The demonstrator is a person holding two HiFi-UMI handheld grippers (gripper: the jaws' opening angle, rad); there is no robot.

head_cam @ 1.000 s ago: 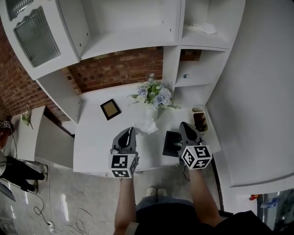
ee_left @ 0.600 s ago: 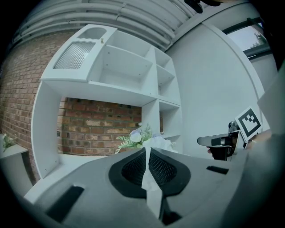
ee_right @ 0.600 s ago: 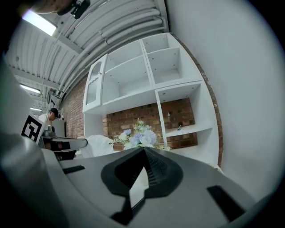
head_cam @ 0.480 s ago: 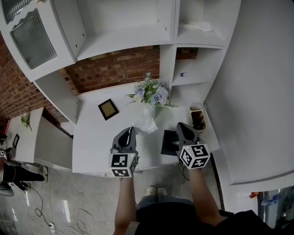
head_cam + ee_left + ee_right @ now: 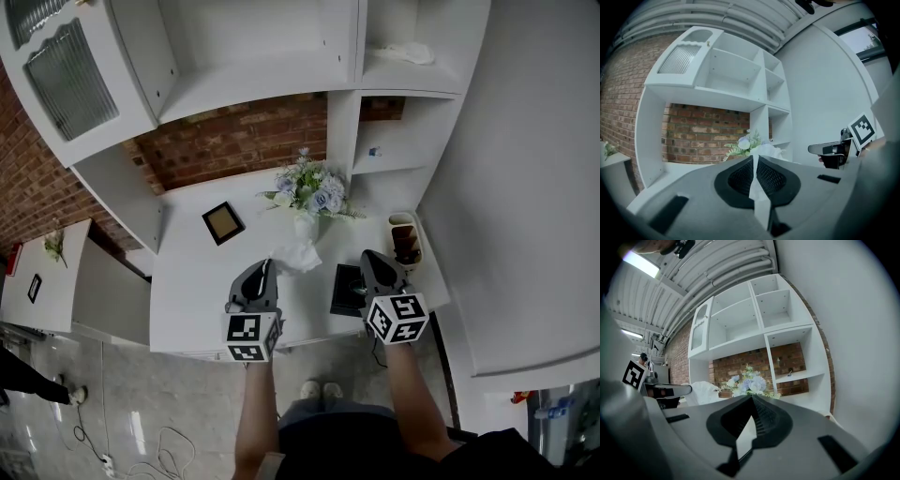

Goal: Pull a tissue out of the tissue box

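Observation:
A crumpled white tissue (image 5: 297, 256) lies just beyond the tip of my left gripper (image 5: 268, 265), over the white desk (image 5: 197, 281). In the left gripper view the left gripper (image 5: 753, 158) is shut on a strip of the tissue (image 5: 757, 187), which runs back between the pads. A black tissue box (image 5: 347, 291) stands on the desk beside my right gripper (image 5: 368, 255), which partly covers it. In the right gripper view the right gripper (image 5: 752, 397) has its tips together and nothing held. Both grippers point level toward the shelves.
A vase of blue and white flowers (image 5: 314, 192) stands behind the tissue. A small picture frame (image 5: 225, 222) lies at the back left. A narrow tray with a brown item (image 5: 407, 242) sits at the desk's right end. White shelving (image 5: 262, 75) rises behind.
Both grippers and the tissue hold still. The head view has shifted slightly.

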